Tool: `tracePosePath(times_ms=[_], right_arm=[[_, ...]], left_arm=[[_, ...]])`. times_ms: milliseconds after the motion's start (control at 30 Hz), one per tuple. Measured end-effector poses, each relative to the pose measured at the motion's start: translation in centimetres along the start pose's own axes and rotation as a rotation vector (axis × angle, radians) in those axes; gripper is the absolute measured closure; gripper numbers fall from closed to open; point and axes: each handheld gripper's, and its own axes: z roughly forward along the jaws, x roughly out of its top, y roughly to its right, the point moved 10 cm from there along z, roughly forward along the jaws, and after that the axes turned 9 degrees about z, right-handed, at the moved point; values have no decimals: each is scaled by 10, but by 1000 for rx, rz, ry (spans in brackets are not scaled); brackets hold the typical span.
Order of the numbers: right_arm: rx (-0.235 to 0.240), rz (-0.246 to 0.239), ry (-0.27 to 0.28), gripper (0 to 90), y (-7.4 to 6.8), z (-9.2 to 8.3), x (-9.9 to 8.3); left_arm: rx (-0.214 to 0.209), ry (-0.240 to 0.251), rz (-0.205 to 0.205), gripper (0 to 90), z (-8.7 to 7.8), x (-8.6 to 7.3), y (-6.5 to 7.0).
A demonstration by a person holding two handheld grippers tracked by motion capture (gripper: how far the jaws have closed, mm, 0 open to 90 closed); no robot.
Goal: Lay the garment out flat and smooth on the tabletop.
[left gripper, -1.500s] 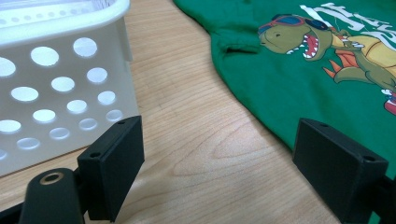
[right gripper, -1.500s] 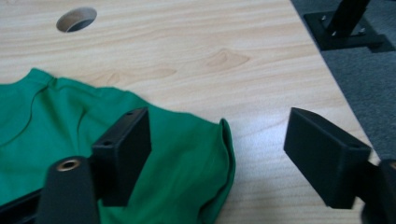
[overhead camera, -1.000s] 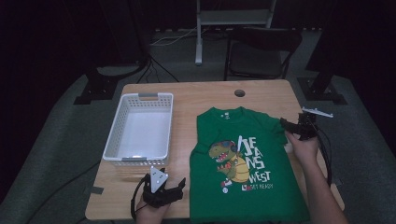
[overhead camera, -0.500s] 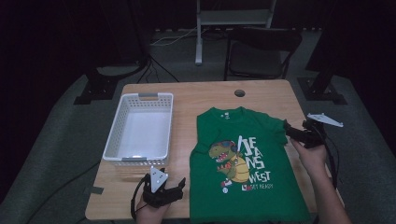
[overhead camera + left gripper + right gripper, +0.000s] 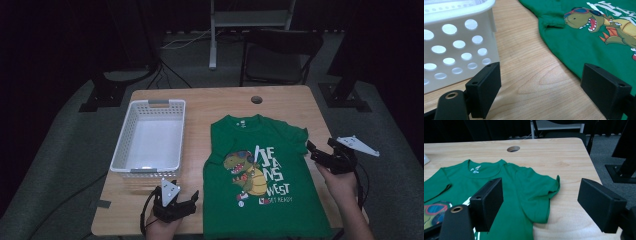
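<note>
A green T-shirt [image 5: 265,175] with a dinosaur print lies flat, face up, on the right half of the wooden table [image 5: 220,105]. My right gripper [image 5: 314,152] hovers open by the table's right edge, just off the shirt's right sleeve. In the right gripper view that sleeve [image 5: 536,192] lies between and beyond the open jaws of the right gripper [image 5: 540,195]. Near the front edge my left gripper [image 5: 187,202] rests open beside the shirt's lower left hem. In the left gripper view, the left gripper [image 5: 541,80] has bare wood between its jaws and the shirt [image 5: 586,42] to the right.
An empty white perforated basket [image 5: 150,137] stands on the left half of the table, close ahead of the left gripper; its wall [image 5: 454,42] is near the left jaw. A cable hole [image 5: 256,99] sits at the far edge. A dark chair [image 5: 280,50] stands behind the table.
My right gripper has drawn back from the shirt's right sleeve, toward the person and the table's right edge. The left gripper and the shirt have stayed put.
</note>
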Motion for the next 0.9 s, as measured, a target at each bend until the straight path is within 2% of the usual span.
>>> tracePosePath(times_ms=[233, 333, 567, 733, 900], right_arm=[[3, -8, 3, 194, 3, -11, -13], [-9, -43, 8, 194, 6, -19, -22], [-13, -52, 16, 194, 13, -35, -37], [-14, -44, 25, 194, 19, -47, -50], [-17, -11, 23, 194, 29, -56, -63]], left_arm=[[1, -1, 1, 176, 0, 0, 0], [2, 0, 2, 176, 0, 0, 0], [4, -1, 5, 177, 0, 0, 0], [5, -1, 8, 177, 0, 0, 1], [8, -2, 14, 176, 0, 0, 1]])
